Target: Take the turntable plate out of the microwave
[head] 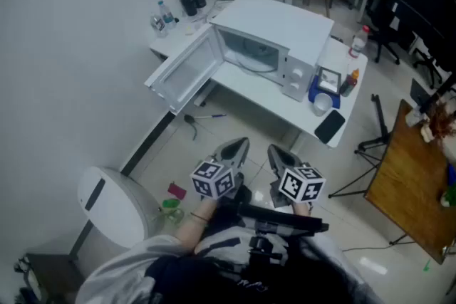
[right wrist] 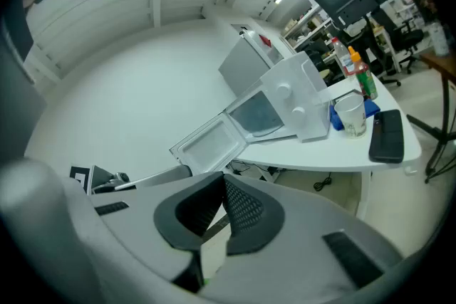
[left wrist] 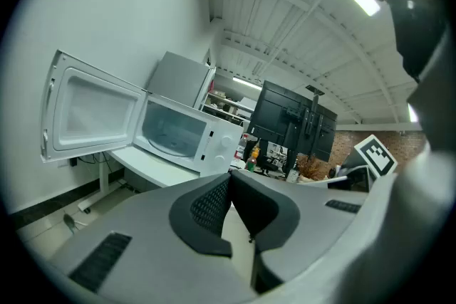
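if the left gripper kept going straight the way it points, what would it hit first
Probably the front of the microwave, by its knobs, or the table edge just below it; depth is unclear. The shut left gripper has only open air before that.

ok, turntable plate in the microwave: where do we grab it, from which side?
I'd pinch the near rim of the turntable plate, coming in level through the front opening. It lies flat in the microwave cavity, walled on every other side, and the door is swung open.
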`<move>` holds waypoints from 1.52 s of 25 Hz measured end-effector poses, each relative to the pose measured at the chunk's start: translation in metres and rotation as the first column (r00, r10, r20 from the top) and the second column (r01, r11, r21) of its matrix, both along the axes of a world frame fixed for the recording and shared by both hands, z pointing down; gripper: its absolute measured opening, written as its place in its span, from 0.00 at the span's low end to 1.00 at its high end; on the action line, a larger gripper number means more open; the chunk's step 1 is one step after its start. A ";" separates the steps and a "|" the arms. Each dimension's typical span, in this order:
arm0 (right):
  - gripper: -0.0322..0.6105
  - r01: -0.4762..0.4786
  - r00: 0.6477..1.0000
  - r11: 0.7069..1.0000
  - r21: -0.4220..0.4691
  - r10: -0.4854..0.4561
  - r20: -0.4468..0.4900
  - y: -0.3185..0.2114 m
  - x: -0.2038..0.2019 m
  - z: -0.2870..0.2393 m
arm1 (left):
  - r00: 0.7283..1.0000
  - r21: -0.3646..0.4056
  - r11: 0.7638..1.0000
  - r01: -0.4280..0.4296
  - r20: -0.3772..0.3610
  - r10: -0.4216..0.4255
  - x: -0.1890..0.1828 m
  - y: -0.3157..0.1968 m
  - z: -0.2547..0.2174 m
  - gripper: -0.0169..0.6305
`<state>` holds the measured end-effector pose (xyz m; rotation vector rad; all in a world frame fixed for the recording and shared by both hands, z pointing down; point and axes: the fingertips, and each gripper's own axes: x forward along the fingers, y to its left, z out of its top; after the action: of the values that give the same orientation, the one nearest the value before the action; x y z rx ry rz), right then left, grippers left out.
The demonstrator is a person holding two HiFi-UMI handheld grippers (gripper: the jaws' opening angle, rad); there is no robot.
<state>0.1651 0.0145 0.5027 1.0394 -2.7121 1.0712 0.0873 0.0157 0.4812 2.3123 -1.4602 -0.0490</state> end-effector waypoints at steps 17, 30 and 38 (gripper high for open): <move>0.06 -0.026 1.000 0.991 -0.128 0.027 0.005 -0.169 -0.131 0.030 | 0.994 -0.004 0.995 -0.102 -0.051 0.101 -0.114 -0.174 0.003 0.03; 0.26 -0.282 0.951 0.910 -0.304 0.307 0.039 -0.277 -0.163 0.069 | 0.949 -0.061 0.952 -0.301 -0.113 0.293 -0.149 -0.288 0.024 0.03; 0.30 -0.372 0.922 0.875 -0.311 0.386 -0.018 -0.318 -0.154 0.086 | 0.927 -0.129 0.919 -0.373 -0.103 0.361 -0.135 -0.303 0.052 0.03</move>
<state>0.0114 -0.3035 0.5889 1.5364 -2.3069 1.5315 -0.0472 -0.2870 0.5332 2.3927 -0.9381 0.0724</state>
